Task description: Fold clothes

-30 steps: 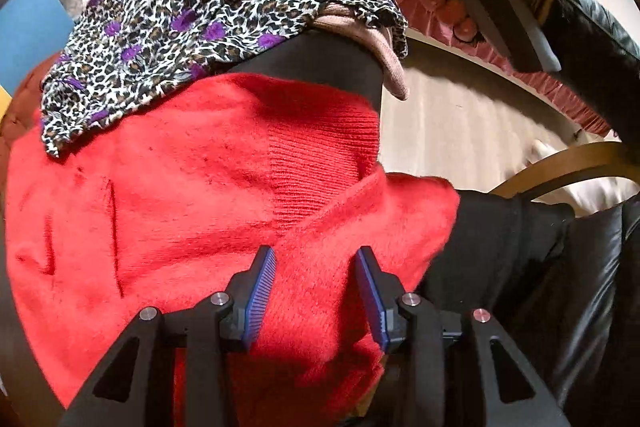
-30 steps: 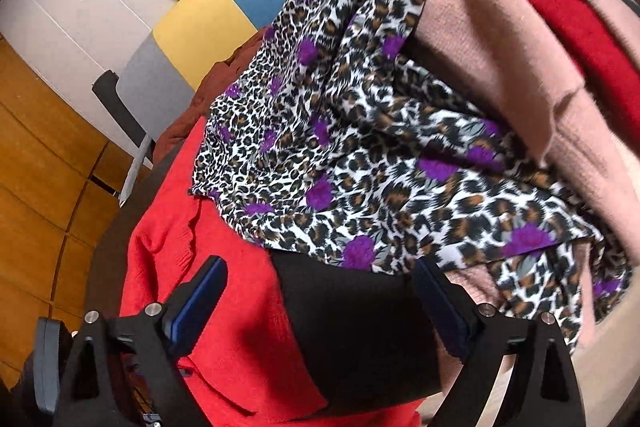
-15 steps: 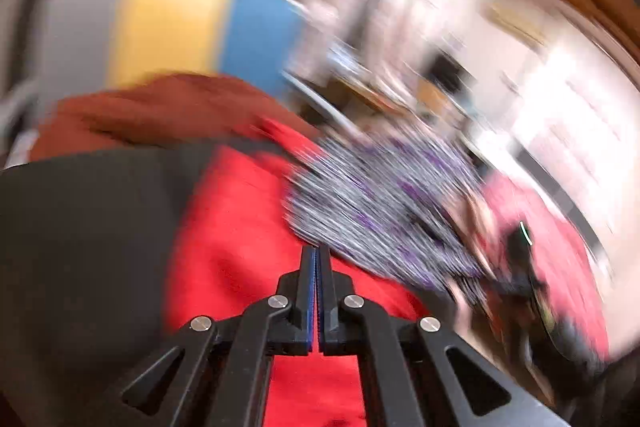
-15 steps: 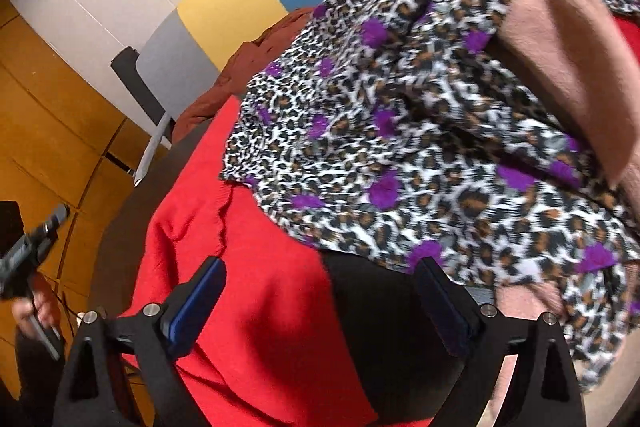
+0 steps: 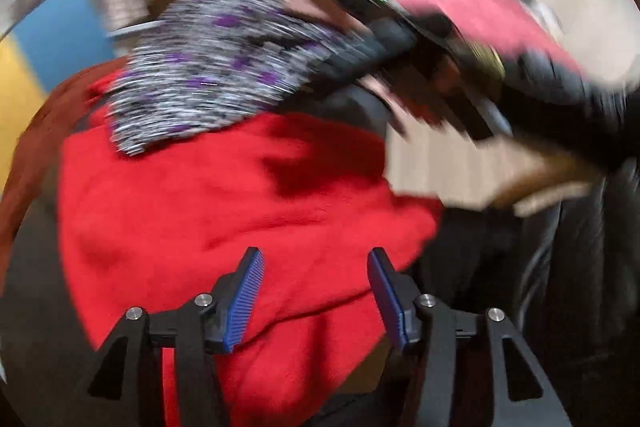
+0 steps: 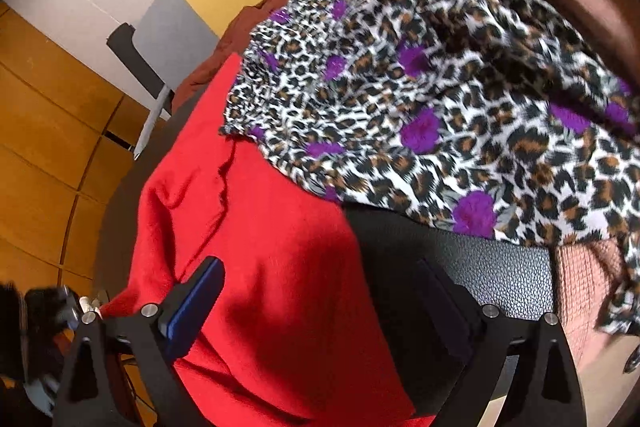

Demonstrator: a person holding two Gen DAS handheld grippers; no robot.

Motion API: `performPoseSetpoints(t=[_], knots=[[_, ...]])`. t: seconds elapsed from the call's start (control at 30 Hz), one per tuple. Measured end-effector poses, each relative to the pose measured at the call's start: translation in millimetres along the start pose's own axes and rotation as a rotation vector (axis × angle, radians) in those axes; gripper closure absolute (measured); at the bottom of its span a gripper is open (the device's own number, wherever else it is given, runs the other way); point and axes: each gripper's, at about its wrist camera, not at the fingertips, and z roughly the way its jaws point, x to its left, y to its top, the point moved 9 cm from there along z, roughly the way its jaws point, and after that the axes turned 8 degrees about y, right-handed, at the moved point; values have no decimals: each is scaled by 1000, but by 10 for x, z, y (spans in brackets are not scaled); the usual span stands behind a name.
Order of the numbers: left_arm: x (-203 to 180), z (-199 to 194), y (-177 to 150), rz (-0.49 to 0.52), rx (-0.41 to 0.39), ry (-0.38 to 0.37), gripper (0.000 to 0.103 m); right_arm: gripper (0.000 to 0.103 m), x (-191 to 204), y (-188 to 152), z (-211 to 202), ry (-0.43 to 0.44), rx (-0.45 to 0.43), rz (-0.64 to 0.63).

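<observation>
Red sweater (image 5: pixel 224 211) lies spread over a dark padded surface directly under both your tools, and that is the relation your next move turns on: in the left wrist view its cloth fills the gap between the jaws of your left gripper (image 5: pixel 316 293) and runs on toward 12 o'clock, with a loose, folded edge trailing off toward 4 o'clock where it meets a black garment (image 5: pixel 560 267). Those jaws have just been opening and now stand wide apart, with nothing pinched between the pads; the knit lies below them, not in them. Your right gripper (image 6: pixel 320 303) is also spread wide and empty, with the sweater's right-hand edge falling between its jaws and bare black leather (image 6: pixel 460 259) under the right one. The sweater's long axis appears to run from the tools away toward 11 o'clock in the right wrist view. Your left hand looks nearer the loose lower edge, so it seems the better one to take it. What stands in the way is the leopard-print garment (image 6: pixel 440 87), overlapping the sweater's far end from 12 to 2 o'clock, with a pink knit (image 6: pixel 584 279) just beside it at 3 o'clock.
</observation>
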Motion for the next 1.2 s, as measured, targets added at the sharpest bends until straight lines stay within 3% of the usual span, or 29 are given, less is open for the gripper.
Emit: performPoseSetpoints(t=[0.1,0.33,0.43,0.47,0.5,0.53,0.63,0.77,0.93,1.03,1.17,1.2], knots=[[-69,149,60,41,49,-48,48,4,-30,-59,28,11,2,15],[-71,556,49,20,193,-135,48,0,-47,-69,26,74,-4,12],[-123,641,-19,40,215,-126,50,0,-60,-57,18,104,-14,33],[-135,631,-23,53,199,-111,56,0,-63,-54,15,113,-16,37],[-133,606,-31,55,183,-95,77,0,-65,-52,14,120,-19,40],[-123,578,-41,45,172,-89,85,0,-65,-38,17,126,-21,41],[-57,419,-74,-34,104,-109,97,0,-62,-32,23,136,-25,44],[163,36,-116,-234,-35,-159,98,0,-46,0,12,133,-21,56],[886,-585,-275,-552,-249,-144,98,0,196,110,20,224,-33,37],[1474,-952,-459,-735,-367,-87,98,0,422,136,120,274,0,-2],[2212,-1329,-975,-991,-499,25,98,0,550,141,374,276,60,-10],[2436,-1425,-1190,-1064,-518,82,98,0,557,138,454,268,77,-5]])
